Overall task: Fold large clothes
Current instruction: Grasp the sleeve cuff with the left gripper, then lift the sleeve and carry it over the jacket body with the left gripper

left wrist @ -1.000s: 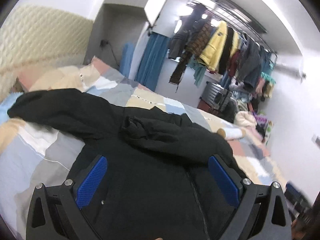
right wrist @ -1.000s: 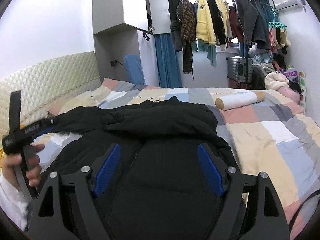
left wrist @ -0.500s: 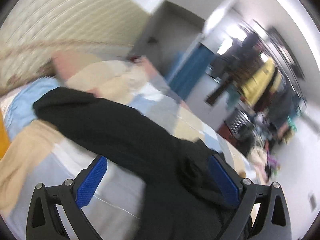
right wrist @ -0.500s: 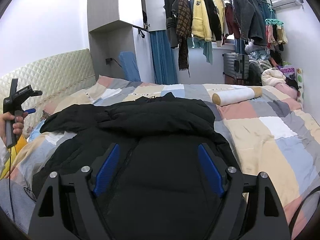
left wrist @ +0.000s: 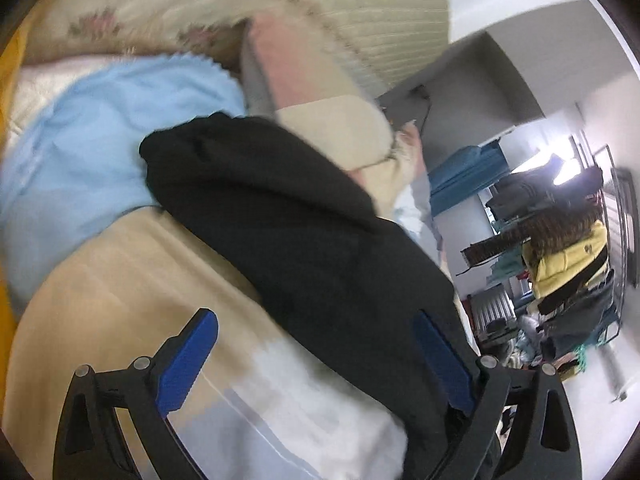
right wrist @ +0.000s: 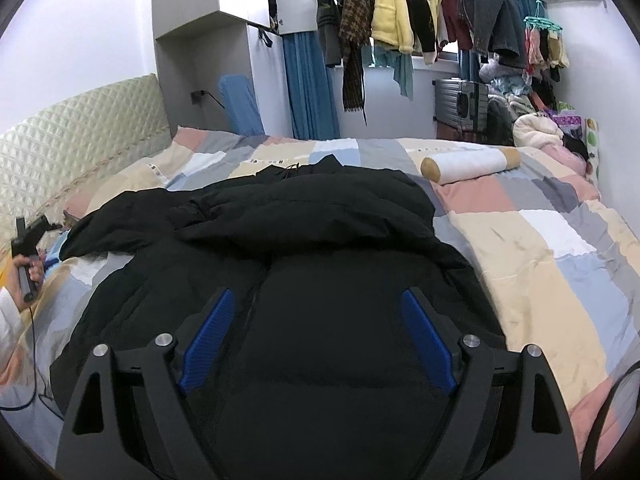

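A large black padded jacket (right wrist: 320, 232) lies spread on the patchwork bed cover, front up, with one sleeve folded across its chest. Its other sleeve (left wrist: 288, 216) stretches out toward the headboard; the cuff end lies against a light blue cloth. My left gripper (left wrist: 316, 340) is open and empty, hovering just short of that sleeve, and it shows as a small black tool in a hand at the far left of the right wrist view (right wrist: 28, 248). My right gripper (right wrist: 320, 320) is open and empty over the jacket's lower body.
The patchwork quilt (right wrist: 552, 248) covers the bed. A quilted headboard (right wrist: 80, 132) stands on the left. A white bolster (right wrist: 468, 164) lies at the far right. Clothes hang on a rack (right wrist: 420, 8) beyond the bed. A light blue cloth (left wrist: 80, 152) and pillows lie by the headboard.
My left gripper has swung left from over the jacket body toward the outstretched sleeve and the headboard. My right gripper has stayed over the jacket, shifting only slightly.
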A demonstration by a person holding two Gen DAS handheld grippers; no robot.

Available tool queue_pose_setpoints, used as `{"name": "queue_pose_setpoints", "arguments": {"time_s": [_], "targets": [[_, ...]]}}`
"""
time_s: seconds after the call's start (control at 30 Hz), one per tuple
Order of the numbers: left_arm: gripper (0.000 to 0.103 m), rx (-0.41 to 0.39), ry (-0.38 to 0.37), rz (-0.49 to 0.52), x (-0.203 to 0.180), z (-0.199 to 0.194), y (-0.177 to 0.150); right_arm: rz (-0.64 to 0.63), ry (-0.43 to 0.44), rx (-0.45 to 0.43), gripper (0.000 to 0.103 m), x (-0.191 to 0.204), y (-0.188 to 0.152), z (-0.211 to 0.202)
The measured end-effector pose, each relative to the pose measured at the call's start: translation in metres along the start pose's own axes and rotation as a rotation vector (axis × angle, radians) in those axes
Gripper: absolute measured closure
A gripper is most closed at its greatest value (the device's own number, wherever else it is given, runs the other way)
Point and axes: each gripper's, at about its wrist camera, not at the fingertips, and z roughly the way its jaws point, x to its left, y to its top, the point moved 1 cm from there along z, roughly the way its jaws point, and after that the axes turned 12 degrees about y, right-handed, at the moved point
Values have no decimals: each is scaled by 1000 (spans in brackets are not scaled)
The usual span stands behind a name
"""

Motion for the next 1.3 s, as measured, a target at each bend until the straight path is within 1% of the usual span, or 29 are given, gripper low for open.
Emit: {"name": "queue_pose_setpoints", "arguments": {"time_s": [0.1, 0.23, 0.33, 0.37, 0.4, 0.47, 0.5, 0.53, 0.57, 0.63, 0.67, 0.7, 0.73, 0.83, 0.93, 1.1, 1.17, 1.23, 1.3], "targets": [[8, -13, 9, 5, 12, 28, 17, 3, -16, 18, 18, 7, 2, 12], [9, -30, -18, -45, 21, 54, 34, 37, -21, 43, 18, 11, 7, 27], [9, -56, -6, -5, 15, 68, 45, 69, -30, 50, 18, 11, 10, 35], [11, -64, -9, 13, 11, 71, 49, 77, -36, 54, 18, 11, 11, 38], [14, -69, -16, 18, 9, 72, 53, 82, -42, 58, 18, 11, 13, 41], [17, -74, -33, 7, 10, 76, 60, 85, -55, 63, 18, 13, 14, 45], [24, -73, -36, 4, 10, 78, 63, 85, -61, 69, 18, 13, 14, 48], [36, -74, -28, 7, 9, 79, 65, 85, -64, 74, 18, 15, 15, 51], [42, -79, -13, 13, 8, 81, 67, 85, -67, 78, 18, 15, 16, 52], [63, -92, -3, 13, 8, 79, 68, 84, -71, 83, 18, 16, 16, 54], [69, -103, -12, 17, 7, 76, 67, 81, -74, 82, 18, 16, 17, 54], [78, -114, -16, 32, 4, 73, 68, 79, -77, 81, 18, 16, 17, 54], [83, -131, -4, 66, -2, 68, 68, 78, -77, 80, 18, 16, 18, 53], [91, -166, 20, 119, -18, 52, 71, 69, -80, 69, 18, 15, 17, 47], [93, -195, 40, 147, -35, 30, 72, 67, -83, 54, 18, 12, 18, 39], [94, -239, 64, 194, -70, -18, 72, 64, -69, 43, 18, 6, 19, 27], [94, -255, 73, 217, -89, -40, 71, 61, -63, 35, 18, 6, 19, 21], [94, -269, 89, 245, -109, -58, 68, 53, -35, 25, 18, 6, 20, 14], [94, -292, 82, 263, -130, -80, 63, 40, -26, 7, 18, 7, 20, 7]]}}
